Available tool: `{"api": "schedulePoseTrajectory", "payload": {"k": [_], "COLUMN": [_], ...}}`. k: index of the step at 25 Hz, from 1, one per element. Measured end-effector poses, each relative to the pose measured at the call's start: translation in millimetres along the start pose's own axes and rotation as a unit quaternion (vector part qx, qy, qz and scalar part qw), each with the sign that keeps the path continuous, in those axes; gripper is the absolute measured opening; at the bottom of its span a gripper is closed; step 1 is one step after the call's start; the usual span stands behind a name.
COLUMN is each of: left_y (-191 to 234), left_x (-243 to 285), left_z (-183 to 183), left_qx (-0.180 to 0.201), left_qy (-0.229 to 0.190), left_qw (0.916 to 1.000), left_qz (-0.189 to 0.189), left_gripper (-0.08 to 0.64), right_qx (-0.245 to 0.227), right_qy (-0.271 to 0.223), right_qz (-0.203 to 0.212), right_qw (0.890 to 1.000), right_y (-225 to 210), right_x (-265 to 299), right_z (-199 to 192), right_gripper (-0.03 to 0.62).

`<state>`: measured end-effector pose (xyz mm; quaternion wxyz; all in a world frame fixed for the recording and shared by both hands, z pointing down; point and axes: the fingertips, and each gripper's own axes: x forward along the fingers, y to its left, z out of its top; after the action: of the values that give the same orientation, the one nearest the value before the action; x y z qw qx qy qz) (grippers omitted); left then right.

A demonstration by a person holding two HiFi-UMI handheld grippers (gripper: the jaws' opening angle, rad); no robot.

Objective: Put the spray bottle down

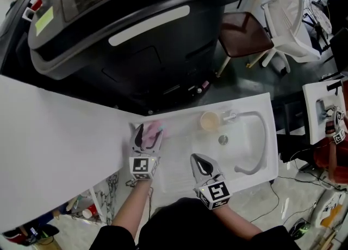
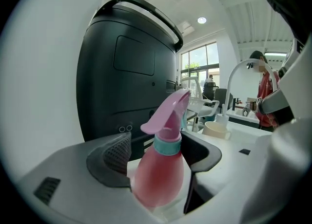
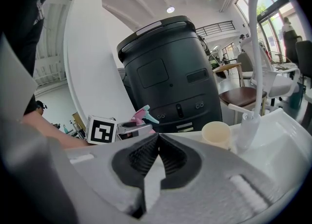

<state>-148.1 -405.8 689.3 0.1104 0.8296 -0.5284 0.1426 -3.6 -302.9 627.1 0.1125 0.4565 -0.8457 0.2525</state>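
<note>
Left gripper (image 1: 147,135): jaws wide apart, straddling pink translucent plastic spray bottle with teal collar and pink trigger head (image 2: 161,169). Dark ribbed left pad (image 2: 114,152) clear of bottle body; right pad just beside it, no visible squeeze. Bottle roughly upright, base down on white moulded sink unit (image 1: 255,107), on the flat counter part left of the basin, near the unit's far-left corner. Trigger head pointing up and away from the person, toward large black rounded machine housing (image 1: 136,31) behind the counter.

Right gripper (image 3: 157,142): jaws together, ribbed pads meeting, nothing between them. Hovering over front edge of sink unit, right of left gripper, apart from it. Aimed across the counter toward cream round cup (image 3: 217,133) and the base of white curved faucet (image 3: 253,47). Pink trigger head also seen from right gripper view, poking out past left gripper's marker cube (image 3: 101,130).

Cup on the counter at the basin's far-left edge, well clear of bottle. Round metal drain (image 1: 223,139) in basin, near the cup. Faucet arching over basin's right side.

Surroundings: big white tabletop (image 1: 49,135) to the left, touching or overlapping sink unit's left end, cannot tell which. Brown-seated chair (image 1: 244,34) and white plastic chair (image 1: 293,20) beyond the unit.
</note>
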Motion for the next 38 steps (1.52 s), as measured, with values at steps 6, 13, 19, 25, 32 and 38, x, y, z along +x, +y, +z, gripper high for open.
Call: {"api": "schedulePoseTrajectory", "payload": {"k": [6,13,19,25,32,38], "left_y": [1.7,-8.7,-26.0,-77.0,-121.9,-152.8], "left_x": [-26.4,-57.0,-119.5,-187.9,-265.8,-328.7], "left_z": [-1.8,6.5,25.5,46.5,58.9,43.7], "left_qx": [-0.038,-0.042,-0.089,-0.066,-0.07,-0.085], "left_qy": [0.005,-0.002,-0.027,-0.054,-0.081,-0.079], "left_qw": [0.9992,0.9991,0.9956,0.9952,0.9912,0.987], "left_qz": [0.003,0.003,0.003,-0.049,-0.078,-0.111], "left_gripper": [0.313,0.313,0.311,0.311,0.308,0.208], "right_qx": [-0.01,-0.025,-0.036,-0.044,-0.061,-0.076], "right_qy": [-0.01,-0.018,-0.033,-0.068,-0.071,-0.08], "right_qz": [0.009,0.013,0.007,0.0,0.003,-0.004], "right_qw": [1.0,0.999,0.999,0.997,0.996,0.994], "right_y": [13.6,30.5,44.1,74.0,128.8,164.5], "right_x": [-5.6,-24.1,-49.3,-82.5,-129.8,-180.3], "right_z": [6.3,4.9,8.6,14.4,-8.5,-21.9], "right_gripper": [-0.002,-0.002,-0.002,-0.002,-0.002,-0.002]}}
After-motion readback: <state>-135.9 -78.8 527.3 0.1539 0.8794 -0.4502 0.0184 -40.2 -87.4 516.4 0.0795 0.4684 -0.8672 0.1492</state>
